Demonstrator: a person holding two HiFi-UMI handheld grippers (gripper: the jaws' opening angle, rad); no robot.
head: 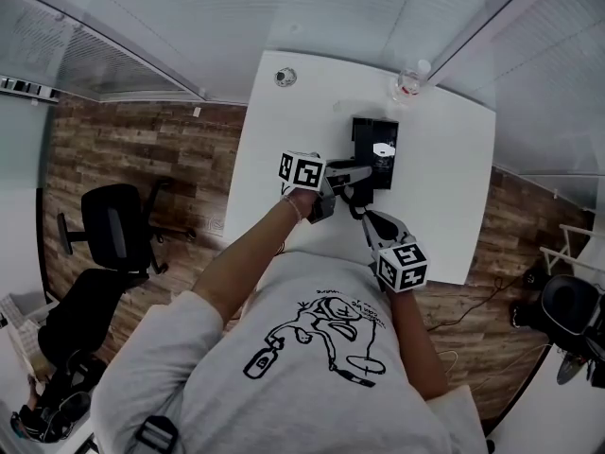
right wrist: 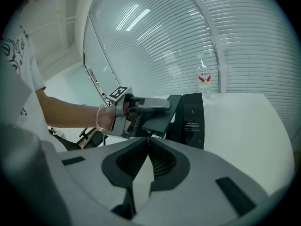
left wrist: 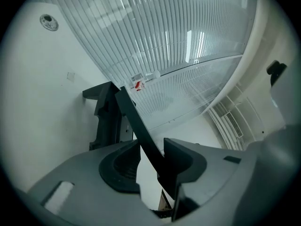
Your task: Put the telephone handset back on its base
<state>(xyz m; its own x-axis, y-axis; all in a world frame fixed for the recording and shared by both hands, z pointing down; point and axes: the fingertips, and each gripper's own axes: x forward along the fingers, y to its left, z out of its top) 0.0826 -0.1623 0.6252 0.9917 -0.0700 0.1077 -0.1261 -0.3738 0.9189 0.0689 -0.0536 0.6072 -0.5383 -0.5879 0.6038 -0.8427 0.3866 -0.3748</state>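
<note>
The black telephone base [head: 383,145] stands upright near the middle of the white table [head: 444,187]; it shows too in the right gripper view [right wrist: 193,119] and as a dark block [left wrist: 106,121] in the left gripper view. The dark handset [right wrist: 157,119] leans tilted against the base's near side. My left gripper [head: 362,174] reaches in from the left. Its jaws stand part open around the handset [left wrist: 141,135], which touches the right jaw with a gap to the left one. My right gripper [head: 367,216] hovers just in front of the base, shut and empty [right wrist: 146,142].
A clear water bottle [head: 408,81] stands at the table's far edge, behind the base [right wrist: 203,81]. A round cable grommet [head: 285,77] sits in the far left corner. A black office chair [head: 118,225] stands on the wood floor to the left. Glass walls with blinds surround the table.
</note>
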